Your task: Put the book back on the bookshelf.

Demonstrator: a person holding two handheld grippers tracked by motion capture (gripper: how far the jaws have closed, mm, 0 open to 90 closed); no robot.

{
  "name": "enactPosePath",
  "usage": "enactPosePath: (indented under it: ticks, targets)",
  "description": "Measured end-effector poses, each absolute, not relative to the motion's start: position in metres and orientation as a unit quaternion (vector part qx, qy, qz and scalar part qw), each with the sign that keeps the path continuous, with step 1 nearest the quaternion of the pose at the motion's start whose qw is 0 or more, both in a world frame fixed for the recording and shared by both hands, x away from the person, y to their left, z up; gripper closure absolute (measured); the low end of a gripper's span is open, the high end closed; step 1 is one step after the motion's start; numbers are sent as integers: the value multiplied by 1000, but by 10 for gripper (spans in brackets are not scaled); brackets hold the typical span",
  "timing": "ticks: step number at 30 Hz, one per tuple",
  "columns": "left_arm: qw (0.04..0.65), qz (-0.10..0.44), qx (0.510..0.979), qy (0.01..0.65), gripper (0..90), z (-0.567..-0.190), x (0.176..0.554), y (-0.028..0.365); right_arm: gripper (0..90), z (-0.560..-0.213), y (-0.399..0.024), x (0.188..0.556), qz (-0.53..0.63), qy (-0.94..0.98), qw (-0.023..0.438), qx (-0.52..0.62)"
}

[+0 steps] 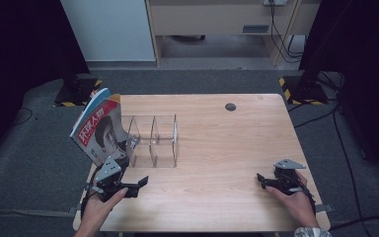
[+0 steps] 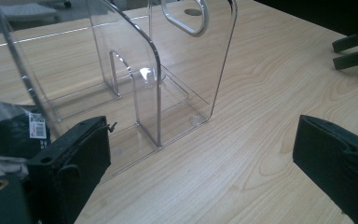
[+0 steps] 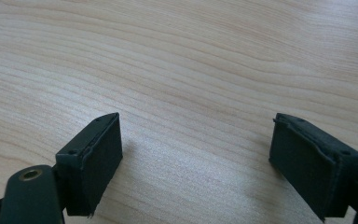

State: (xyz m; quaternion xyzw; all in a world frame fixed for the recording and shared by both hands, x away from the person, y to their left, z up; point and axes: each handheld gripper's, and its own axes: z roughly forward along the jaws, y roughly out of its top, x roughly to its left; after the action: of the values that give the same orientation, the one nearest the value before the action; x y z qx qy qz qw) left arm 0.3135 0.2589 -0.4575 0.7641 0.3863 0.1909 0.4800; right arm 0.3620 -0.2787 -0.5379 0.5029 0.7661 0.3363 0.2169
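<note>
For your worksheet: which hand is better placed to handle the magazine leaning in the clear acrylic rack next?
Left. The left gripper, jaws open, sits beside the clear acrylic rack and red-covered magazine; the right gripper rests across the wooden table.

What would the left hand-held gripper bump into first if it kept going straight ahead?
Probably the clear plastic rack: it stands right ahead of the left hand-held gripper, whose jaws are open and empty, though the exact gap is hard to judge.
</note>
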Motion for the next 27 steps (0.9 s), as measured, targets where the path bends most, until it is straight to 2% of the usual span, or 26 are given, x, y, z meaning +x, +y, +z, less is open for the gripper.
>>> enactPosePath:
  ticks: [27]
  targets:
    - [484, 183, 773, 368, 38, -459, 346, 217, 137, -538, -277, 361, 335, 765, 212, 508]
